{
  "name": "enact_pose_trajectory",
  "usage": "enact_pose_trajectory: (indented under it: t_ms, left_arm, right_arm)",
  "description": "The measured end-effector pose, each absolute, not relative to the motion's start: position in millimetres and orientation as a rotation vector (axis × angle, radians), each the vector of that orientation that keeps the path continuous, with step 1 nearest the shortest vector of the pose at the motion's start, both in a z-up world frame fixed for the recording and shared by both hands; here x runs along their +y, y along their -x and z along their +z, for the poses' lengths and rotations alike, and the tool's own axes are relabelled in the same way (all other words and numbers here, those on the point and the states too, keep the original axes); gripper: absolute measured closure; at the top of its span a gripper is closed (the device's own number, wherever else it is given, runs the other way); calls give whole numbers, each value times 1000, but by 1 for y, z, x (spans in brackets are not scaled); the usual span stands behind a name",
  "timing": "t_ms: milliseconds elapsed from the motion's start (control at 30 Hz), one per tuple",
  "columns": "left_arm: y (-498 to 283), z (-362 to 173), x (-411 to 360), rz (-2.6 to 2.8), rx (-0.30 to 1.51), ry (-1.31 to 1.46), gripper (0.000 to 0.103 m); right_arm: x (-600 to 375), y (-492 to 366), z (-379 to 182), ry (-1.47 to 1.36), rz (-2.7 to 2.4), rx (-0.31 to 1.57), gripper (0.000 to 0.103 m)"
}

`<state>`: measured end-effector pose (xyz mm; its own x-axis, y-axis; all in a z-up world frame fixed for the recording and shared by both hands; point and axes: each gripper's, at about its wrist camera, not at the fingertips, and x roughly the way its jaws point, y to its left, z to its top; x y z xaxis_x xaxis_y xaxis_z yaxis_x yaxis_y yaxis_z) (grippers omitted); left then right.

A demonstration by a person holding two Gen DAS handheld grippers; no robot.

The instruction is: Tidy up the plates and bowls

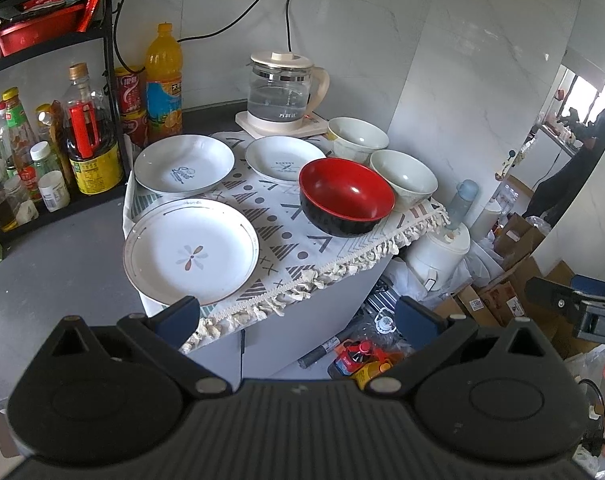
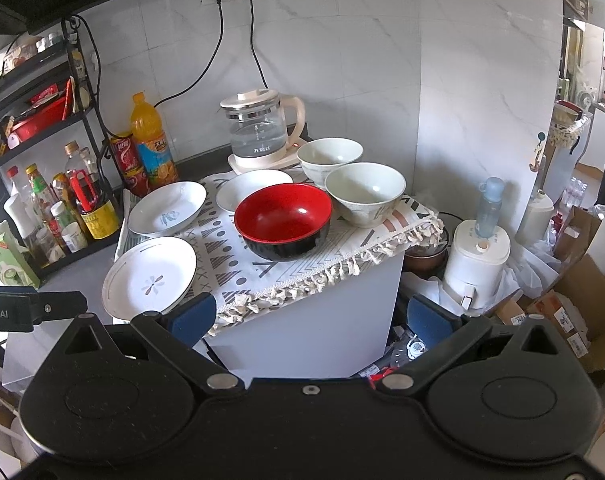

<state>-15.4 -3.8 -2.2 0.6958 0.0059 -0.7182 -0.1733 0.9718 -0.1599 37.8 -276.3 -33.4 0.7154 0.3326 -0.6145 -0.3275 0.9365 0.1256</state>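
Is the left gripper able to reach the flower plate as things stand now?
Probably yes. The left gripper is open and empty, and the flower plate lies nearest it on the cloth's front corner, nothing between them.

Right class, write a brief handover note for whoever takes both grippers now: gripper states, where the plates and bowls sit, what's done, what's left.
Left gripper: open, empty, short of the cloth.
Right gripper: open, empty, also hanging back.
On the patterned cloth: flower plate front left, two smaller plates behind; red bowl front, two pale bowls behind it, by the kettle.
Done: nothing stacked.
Left: gather plates together, bowls together.
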Motion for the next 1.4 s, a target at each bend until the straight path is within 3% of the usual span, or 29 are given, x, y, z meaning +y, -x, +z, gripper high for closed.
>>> enact_pose_trajectory:
  t_ms: [1400]
  left_arm:
    - [14,-5,-5,121,792,241,1]
  right_arm:
    - [-286,-41,-31,-13,403,636,0]
